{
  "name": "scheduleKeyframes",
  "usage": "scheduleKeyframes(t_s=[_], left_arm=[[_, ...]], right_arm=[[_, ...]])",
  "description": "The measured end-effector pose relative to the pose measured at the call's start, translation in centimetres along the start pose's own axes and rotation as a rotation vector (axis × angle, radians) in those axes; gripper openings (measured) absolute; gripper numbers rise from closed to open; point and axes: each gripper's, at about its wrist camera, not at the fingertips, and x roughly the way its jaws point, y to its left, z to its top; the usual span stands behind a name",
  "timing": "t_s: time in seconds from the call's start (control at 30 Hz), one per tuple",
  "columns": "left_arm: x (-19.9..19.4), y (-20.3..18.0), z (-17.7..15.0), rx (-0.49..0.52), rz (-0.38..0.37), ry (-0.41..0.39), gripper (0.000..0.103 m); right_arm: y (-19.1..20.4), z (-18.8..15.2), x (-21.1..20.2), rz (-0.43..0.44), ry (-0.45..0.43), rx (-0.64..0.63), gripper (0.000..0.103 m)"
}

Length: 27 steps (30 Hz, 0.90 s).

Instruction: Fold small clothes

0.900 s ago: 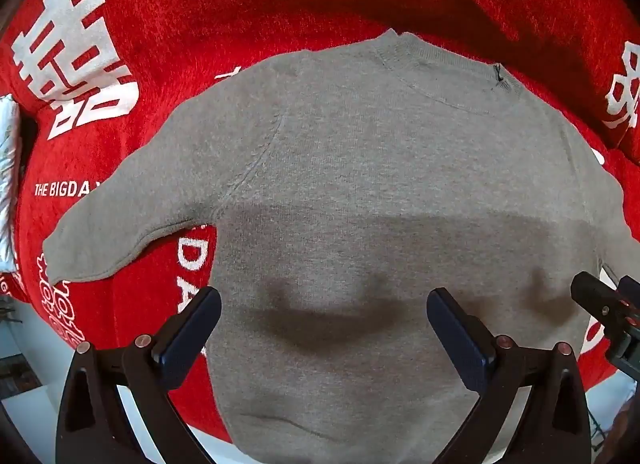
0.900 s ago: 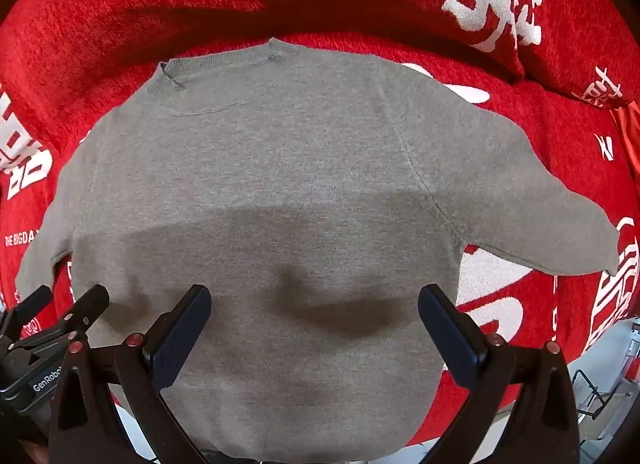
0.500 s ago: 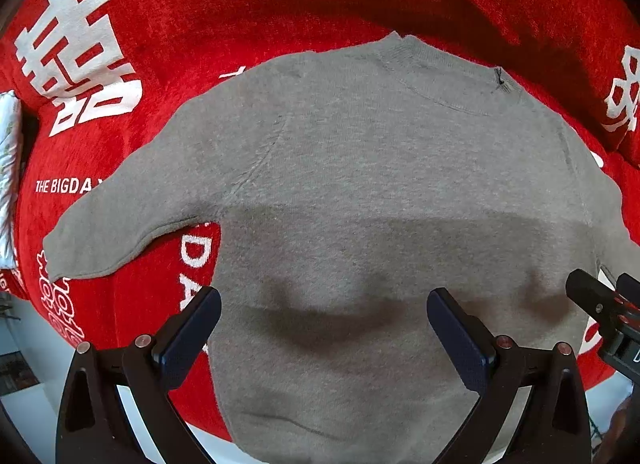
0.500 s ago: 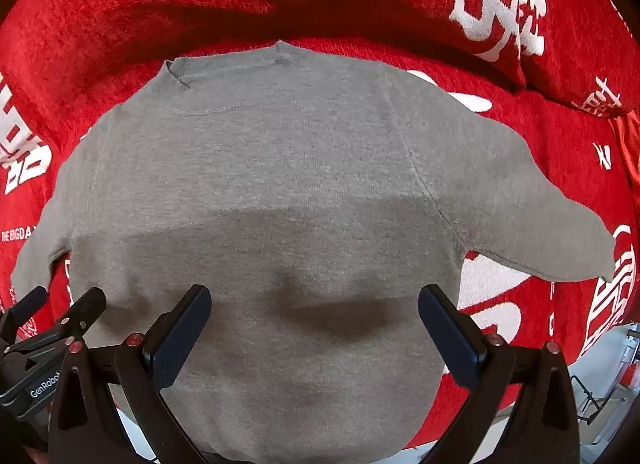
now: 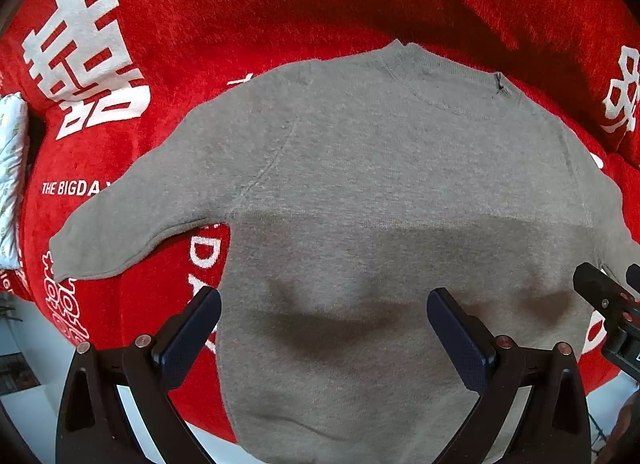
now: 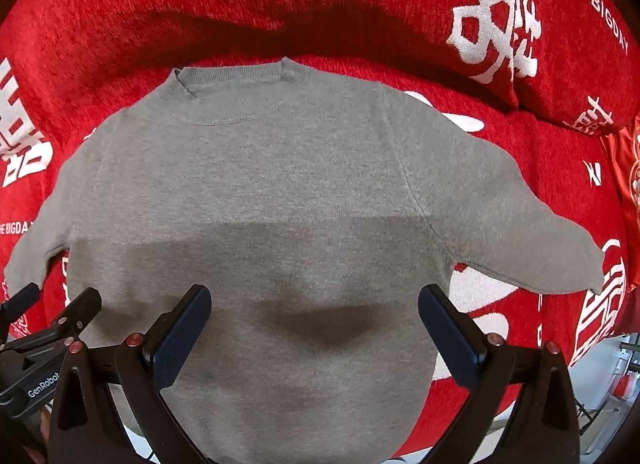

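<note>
Little had moved since the earlier frame: both the left gripper point(image 5: 324, 328) and right gripper point(image 6: 314, 324) hovered wide open and empty over the grey sweater point(image 5: 380, 204) spread frame-centre on the red blanket point(image 5: 240, 16), where grabbing it might, seemingly, snag blanket too.

The left hand-held gripper point(image 5: 324, 338) points almost straight down, and its two fingers are spread wide with nothing between them. The right hand-held gripper point(image 6: 314, 336) points straight down beside it, wide apart too, holding nothing.
</note>
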Motion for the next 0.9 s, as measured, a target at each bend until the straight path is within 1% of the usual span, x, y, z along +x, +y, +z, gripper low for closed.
scheduleKeyframes(t_s=[0.2, 0.4, 0.63, 0.83, 0.9], left_arm=[[-0.29, -0.12, 0.01, 0.005, -0.019, 0.014, 0.103], [-0.62, -0.33, -0.02, 0.012, -0.015, 0.009, 0.103], [-0.61, -0.10, -0.13, 0.001, -0.037, -0.006, 0.103], [-0.54, 0.23, -0.19, -0.001, -0.038, -0.004, 0.103], [-0.51, 0.27, -0.20, 0.001, -0.027, 0.006, 0.103]], right_arm=[[-0.16, -0.18, -0.16, -0.011, 0.016, -0.008, 0.103], [-0.06, -0.40, -0.14, -0.022, 0.026, -0.007, 0.103], [0.11, -0.38, -0.11, -0.035, 0.025, -0.019, 0.103], [0.51, -0.32, -0.06, -0.038, 0.026, -0.020, 0.103], [0.68, -0.35, 0.01, -0.041, 0.027, -0.022, 0.103]])
